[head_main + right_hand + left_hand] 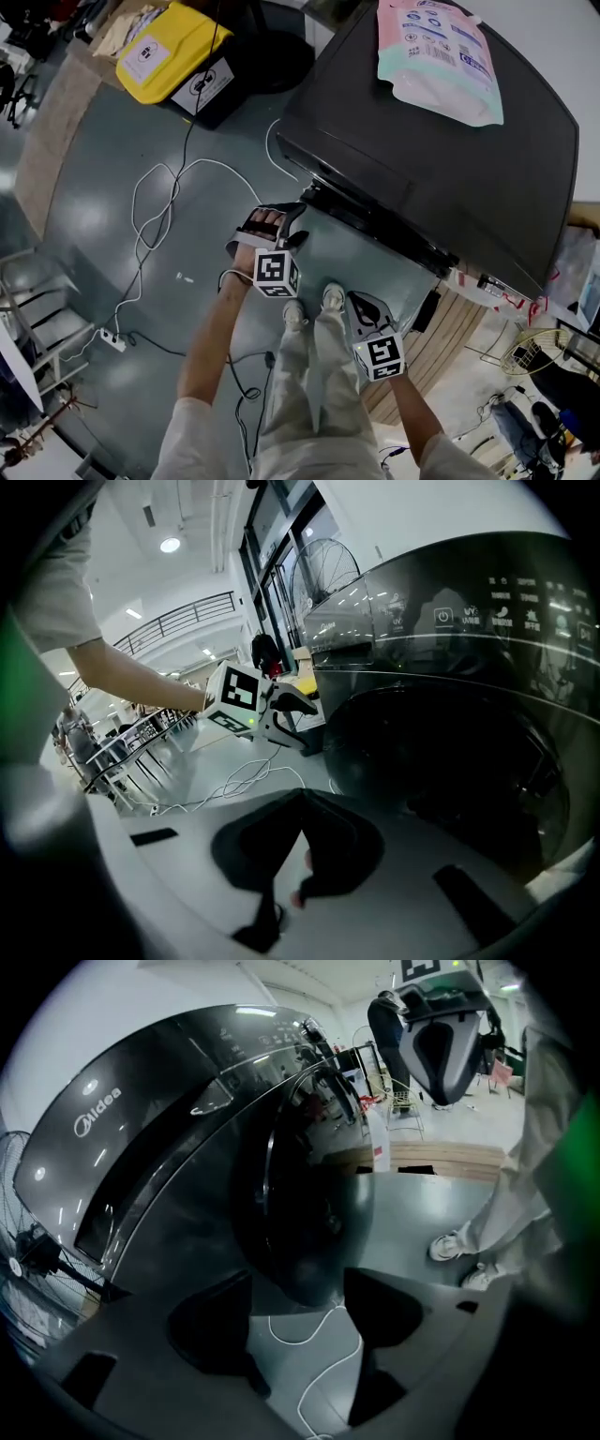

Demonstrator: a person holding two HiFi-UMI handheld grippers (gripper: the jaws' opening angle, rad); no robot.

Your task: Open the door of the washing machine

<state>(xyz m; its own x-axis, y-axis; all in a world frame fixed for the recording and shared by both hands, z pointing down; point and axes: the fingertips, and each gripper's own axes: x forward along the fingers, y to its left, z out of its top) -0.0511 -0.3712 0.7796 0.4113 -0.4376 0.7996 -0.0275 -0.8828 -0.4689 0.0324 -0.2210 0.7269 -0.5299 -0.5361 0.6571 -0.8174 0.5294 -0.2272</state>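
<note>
**Washer** (441, 141): dark, front-loading, standing on the grey floor (103, 187). The head view shows it from above.

**Door** (309, 1194): round, dark and glossy, set in the washer's front face, which is turned toward the person. The right gripper view shows it as well (450, 761), below the lit control panel. No view settles whether it is latched or ajar.

**Left gripper** (281, 220): held out just beside the washer's front. Its fingers (211, 1321) are wide apart with nothing held. In its own view the door's lower edge lies just ahead of the gap, and contact cannot be told.

**Right gripper** (367, 307): held lower and nearer the person's legs, apart from the washer. Its fingers (337, 846) are pressed together at the tips with nothing between them.

**Pouch** (436, 56): pink and pale green, lying flat on the washer's top.

**Cable** (155, 202): white, looped across the floor to the left of the washer. It also shows through the left fingers' gap.

**Yellow bag** (169, 47): on the floor, well away from the washer.

**Fan** (323, 574): upright, behind the washer.

**Shoes** (314, 307): light-coloured, on the floor between the two grippers.
</note>
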